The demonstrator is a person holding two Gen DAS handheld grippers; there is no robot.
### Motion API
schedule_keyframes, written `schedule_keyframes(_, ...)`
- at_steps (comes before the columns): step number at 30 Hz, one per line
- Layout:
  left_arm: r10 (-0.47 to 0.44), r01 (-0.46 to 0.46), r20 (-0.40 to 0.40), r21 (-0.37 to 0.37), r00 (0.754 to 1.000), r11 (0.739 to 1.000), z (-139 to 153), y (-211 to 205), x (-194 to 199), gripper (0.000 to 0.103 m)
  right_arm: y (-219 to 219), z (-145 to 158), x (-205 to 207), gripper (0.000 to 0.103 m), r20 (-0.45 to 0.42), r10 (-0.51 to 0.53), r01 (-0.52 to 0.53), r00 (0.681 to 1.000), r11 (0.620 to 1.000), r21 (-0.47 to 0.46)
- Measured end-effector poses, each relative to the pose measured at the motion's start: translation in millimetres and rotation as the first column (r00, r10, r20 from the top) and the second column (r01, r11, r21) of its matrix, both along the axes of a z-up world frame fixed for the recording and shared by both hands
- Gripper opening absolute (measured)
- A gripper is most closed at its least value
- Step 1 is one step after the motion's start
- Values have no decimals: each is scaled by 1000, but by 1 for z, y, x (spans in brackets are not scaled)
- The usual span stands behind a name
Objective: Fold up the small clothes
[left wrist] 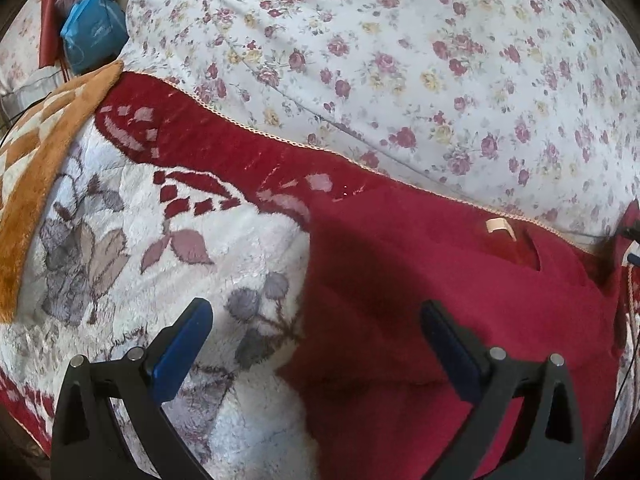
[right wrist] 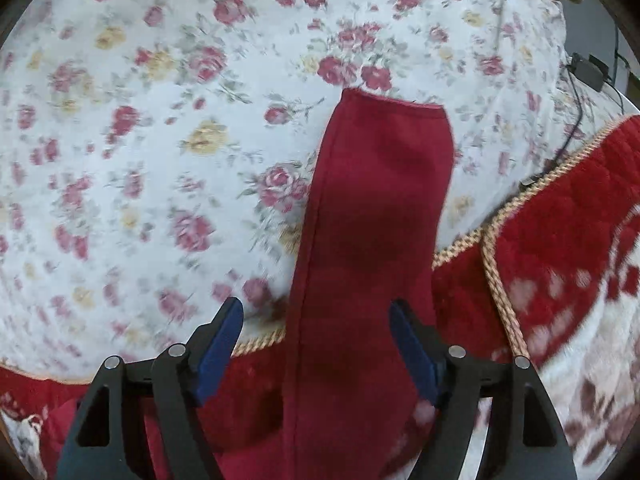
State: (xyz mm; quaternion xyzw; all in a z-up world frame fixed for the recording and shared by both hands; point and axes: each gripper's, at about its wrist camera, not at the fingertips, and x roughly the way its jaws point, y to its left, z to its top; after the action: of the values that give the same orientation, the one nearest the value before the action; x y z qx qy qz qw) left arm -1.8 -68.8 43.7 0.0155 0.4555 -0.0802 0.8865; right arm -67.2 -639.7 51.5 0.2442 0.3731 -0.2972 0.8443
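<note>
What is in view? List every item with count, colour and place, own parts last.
red garment: one, dark red, flat on the plush blanket, a sleeve stretching onto the floral quilt
plush blanket: one, red and white with grey flowers, under the garment
floral quilt: one, white with roses, beyond the blanket
orange mat: one, orange and cream, far left
blue bag: one, top left
black cable: one, right edge
left gripper: jaws open
right gripper: jaws open, astride the sleeve
</note>
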Motion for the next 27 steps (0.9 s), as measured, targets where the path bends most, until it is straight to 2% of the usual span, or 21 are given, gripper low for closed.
schedule_keyframes(2,7,-7,-8,10,1000,1000,-4,0,3,103,-5,-6,6,80,-1,-5,5,1000,1000,2)
schedule_keyframes(3,10,-10,-13,9,1000,1000,-5,1,4,103,-6,-8,7,73,1,-1,1,1000,1000,2)
schedule_keyframes(4,11,-11,-21,8,1000,1000,-6,1,5,103,-8,-10,8,55,4,11,-11,1000,1000,4)
schedule_keyframes(7,7,-7,-17,18,1000,1000,-8,-1,5,103,-13,-13,8,18,26,45,-46,999,998,41)
schedule_keyframes(9,5,-5,-17,24,1000,1000,-9,-3,5,103,-16,-7,2,10,57,60,-63,997,997,55)
schedule_keyframes(15,3,-3,8,6,1000,1000,1,-1,-1,103,3,36,-43,10,163,142,-153,976,987,56)
schedule_keyframes(19,17,-17,27,-30,999,999,11,5,-5,103,39,78,-74,10,215,273,-279,938,960,-1)
schedule_keyframes(22,25,-23,36,-52,999,998,15,7,-8,103,84,104,-84,10,223,396,-395,891,917,-53)
schedule_keyframes(25,21,-18,44,-72,999,997,19,7,-10,103,145,112,-82,10,206,532,-525,821,846,-95)
schedule_keyframes(26,20,-16,46,-77,999,997,20,7,-11,103,172,111,-82,10,198,588,-578,785,809,-109)
schedule_keyframes(27,18,-15,47,-82,999,997,21,8,-11,103,194,106,-80,10,180,621,-609,763,784,-125)
